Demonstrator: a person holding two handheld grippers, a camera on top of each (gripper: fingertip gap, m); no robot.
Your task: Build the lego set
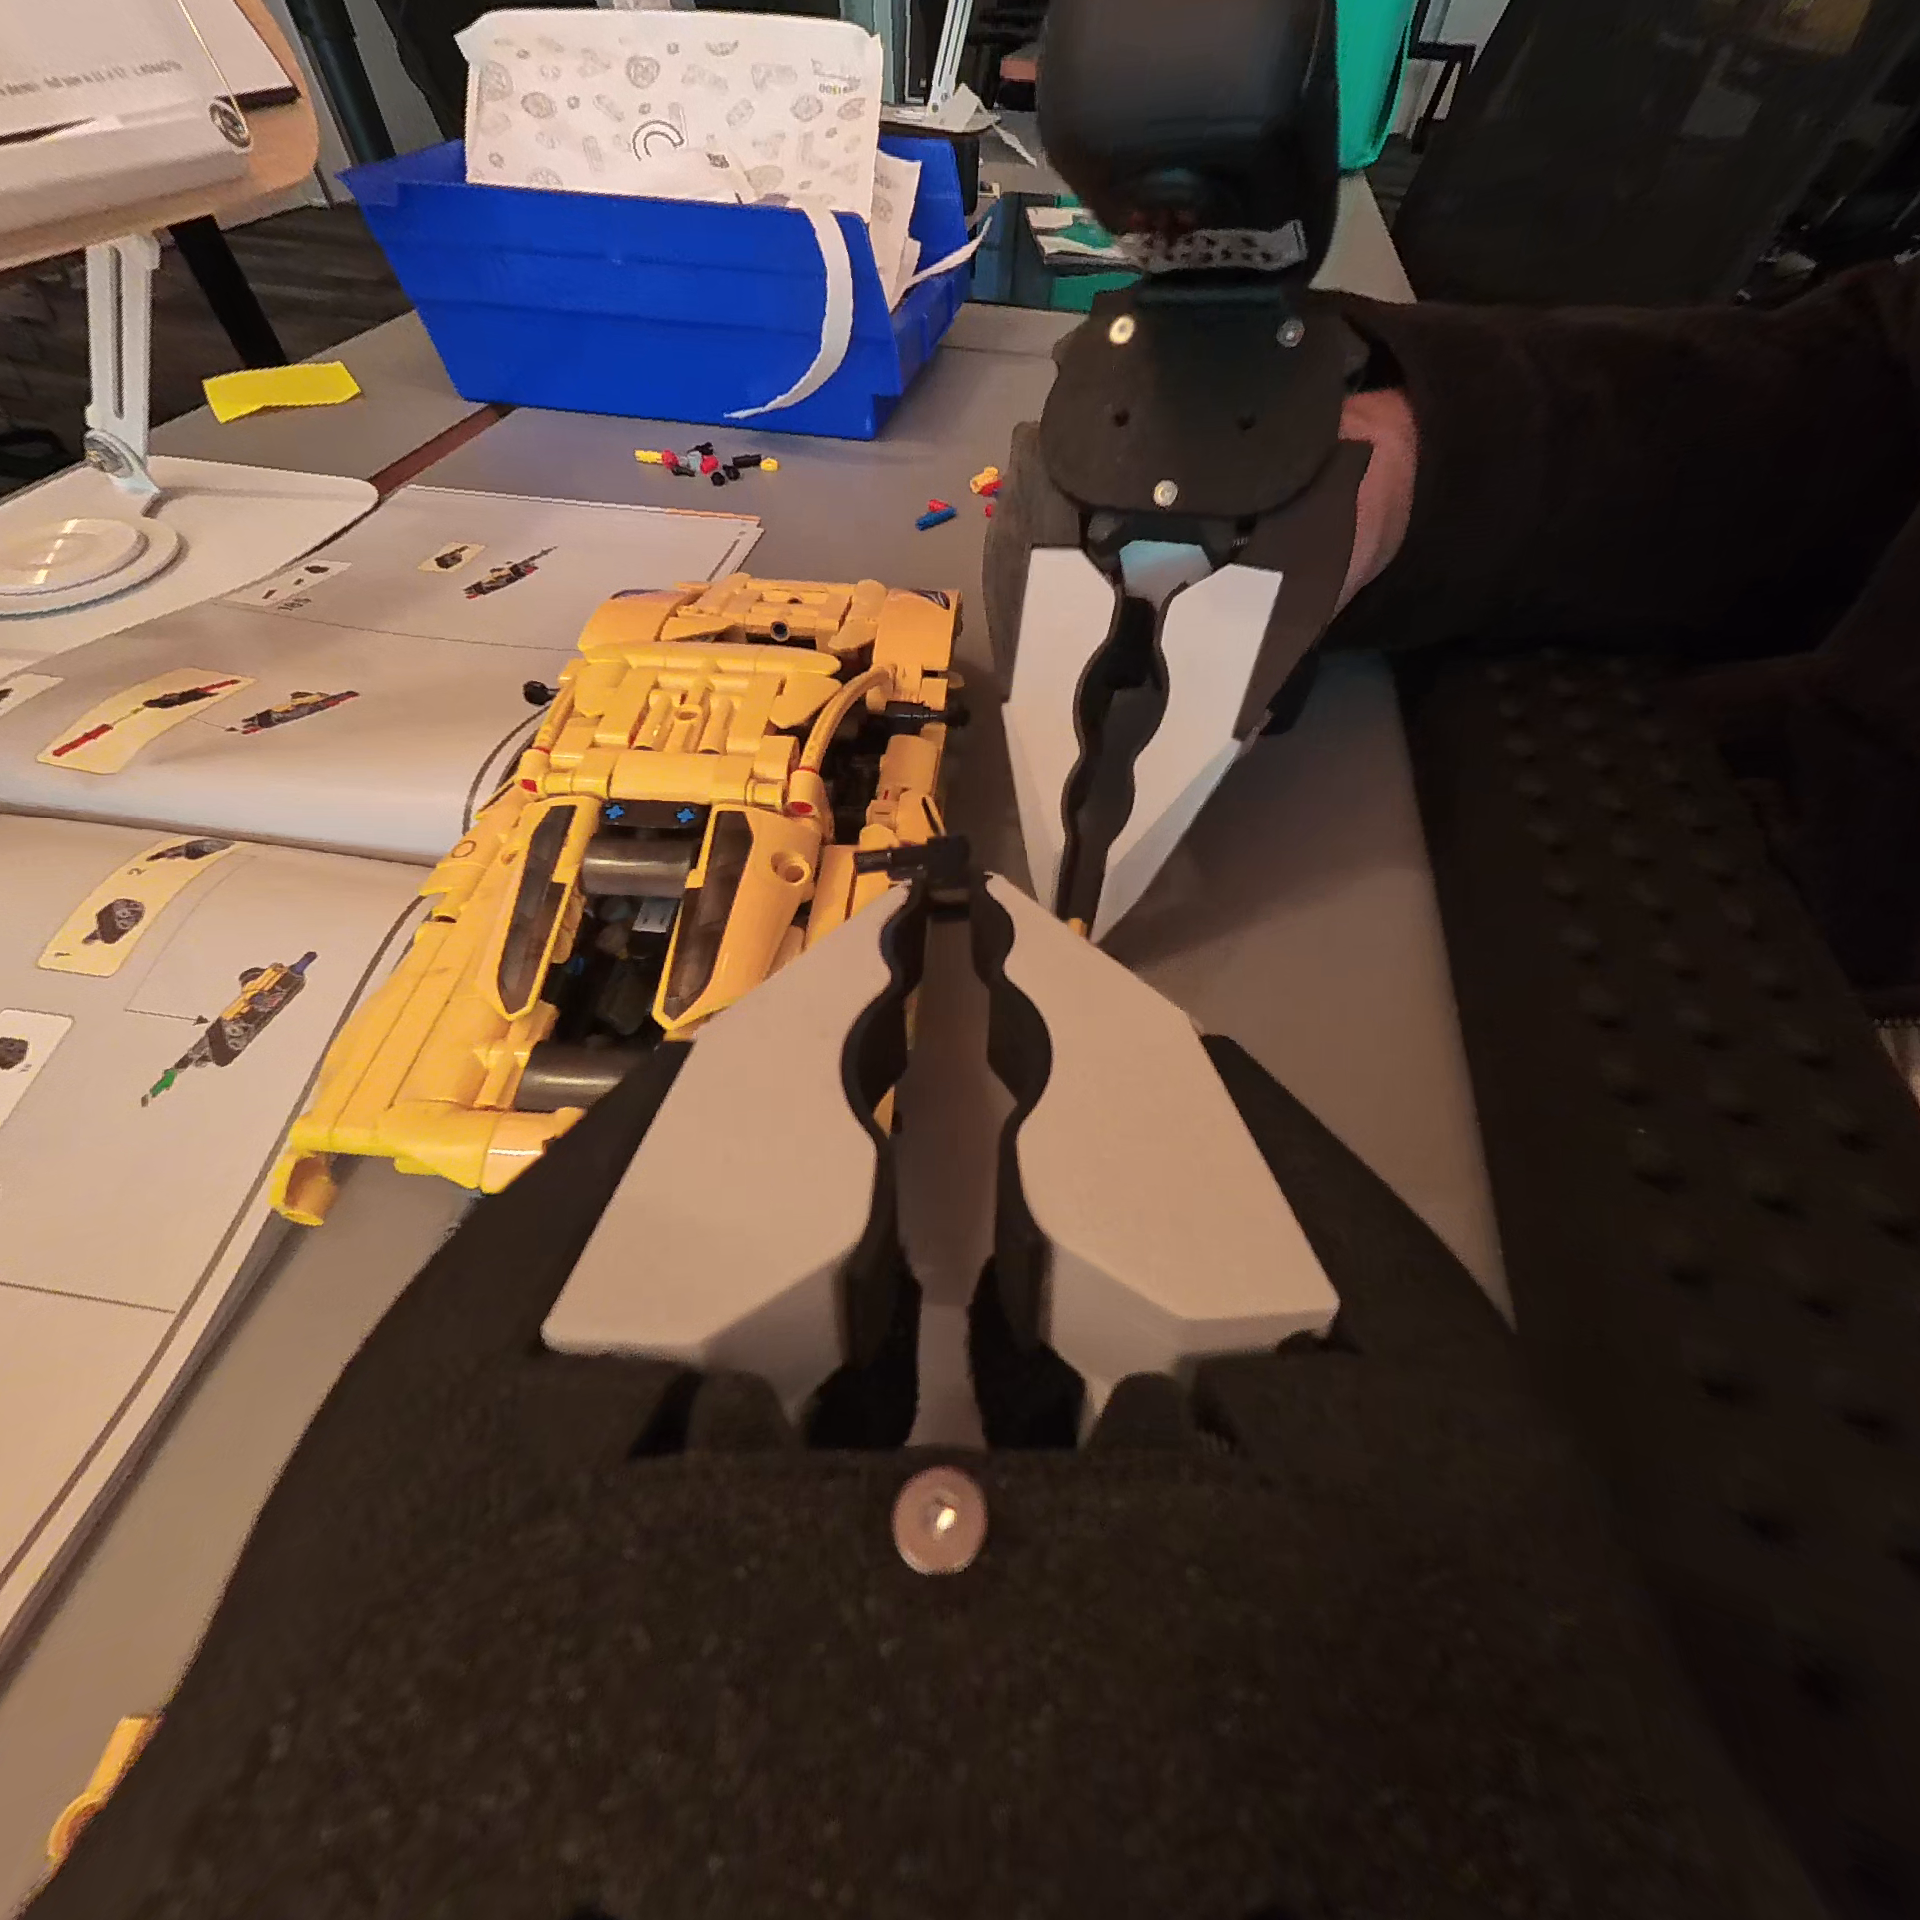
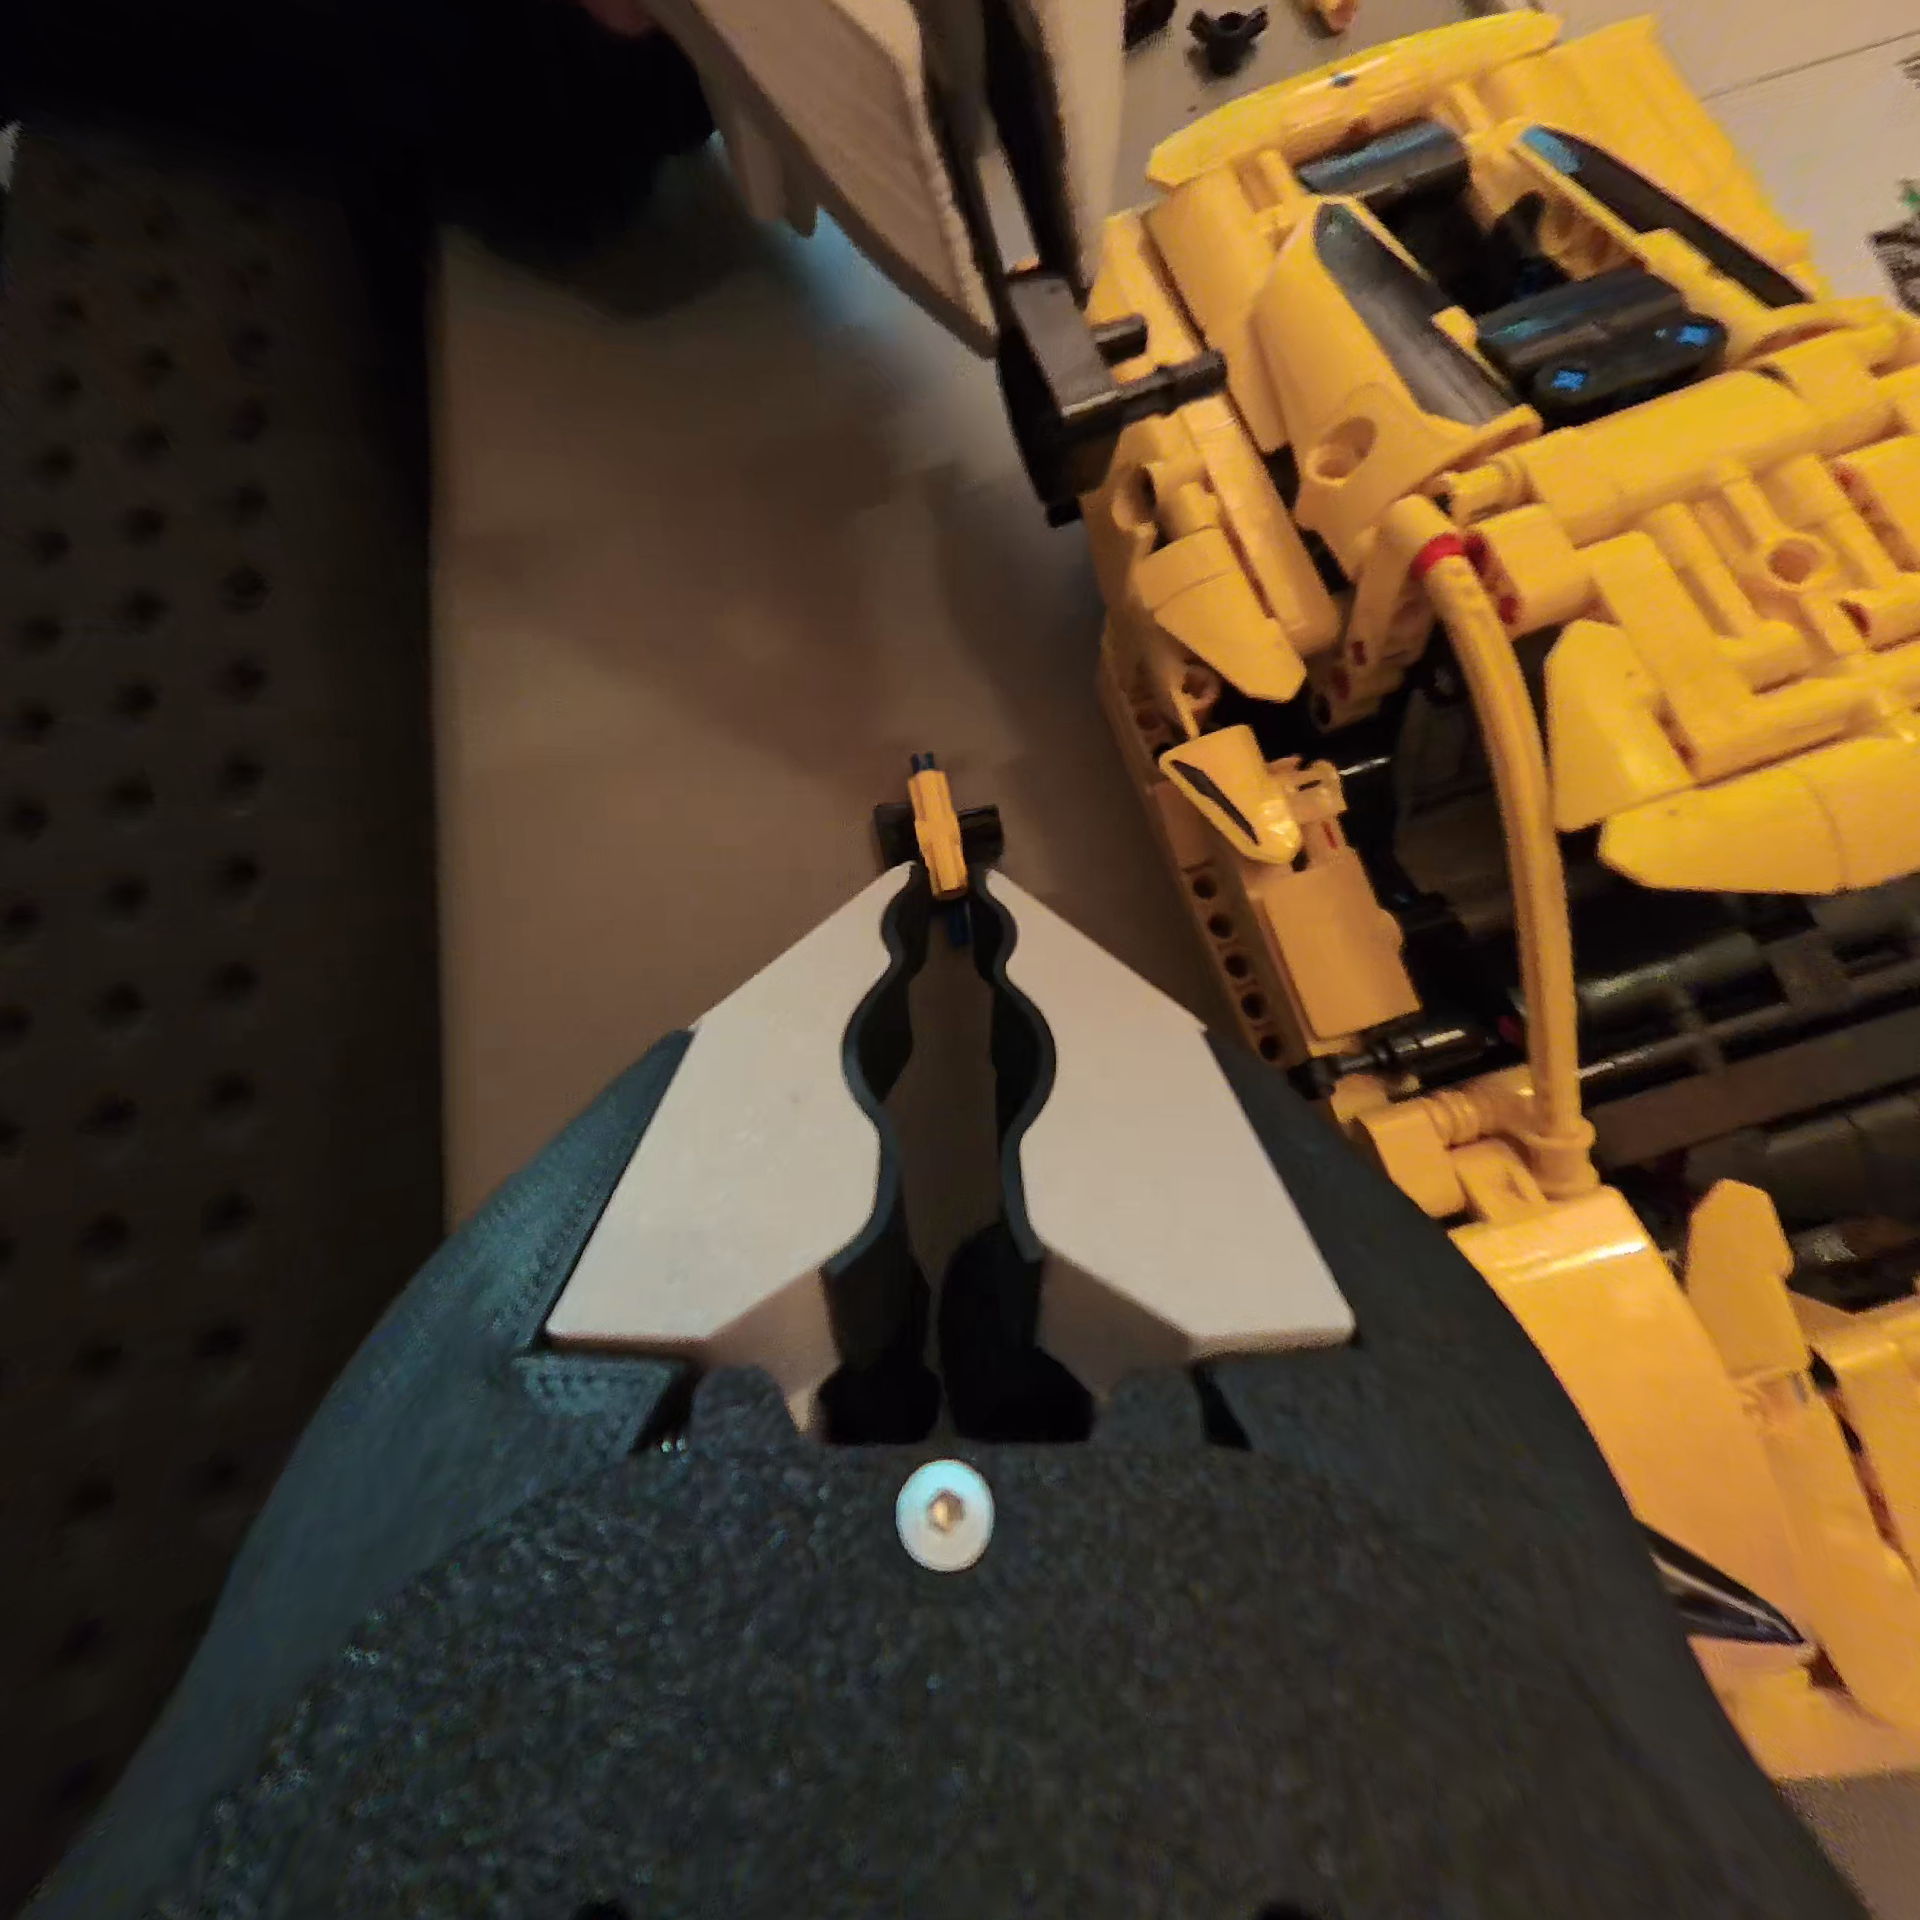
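At the far left of the desk [image 1: 1299, 831] stands a white lamp base [image 1: 73, 540], with open instruction booklets [image 1: 260, 727] spread along the left side from far to near. Behind them, at the far edge, a blue bin [image 1: 644, 301] holds printed paper bags, and a scatter of small loose parts [image 1: 707, 462] lies just in front of it. Right of the booklets sits the yellow car model [image 1: 665, 862], lengthwise on the desk, partly over a booklet page; its bodywork, roof panels and rear cover appear assembled, while the side facing the tools shows open black framework, so the build is judged well advanced but unfinished. The left tool [image 1: 943, 883] is narrowed onto a black angled piece [image 1: 920, 860] at the near right flank of the car. The right tool [image 2: 948, 883], further right and held by a person's sleeved hand [image 1: 1382, 499], is closed on a small yellow connector [image 2: 935, 831] with a black cross piece and blue pin, clear of the car and above bare desk. Remaining work judged: fitting these two pieces, then using the loose parts.
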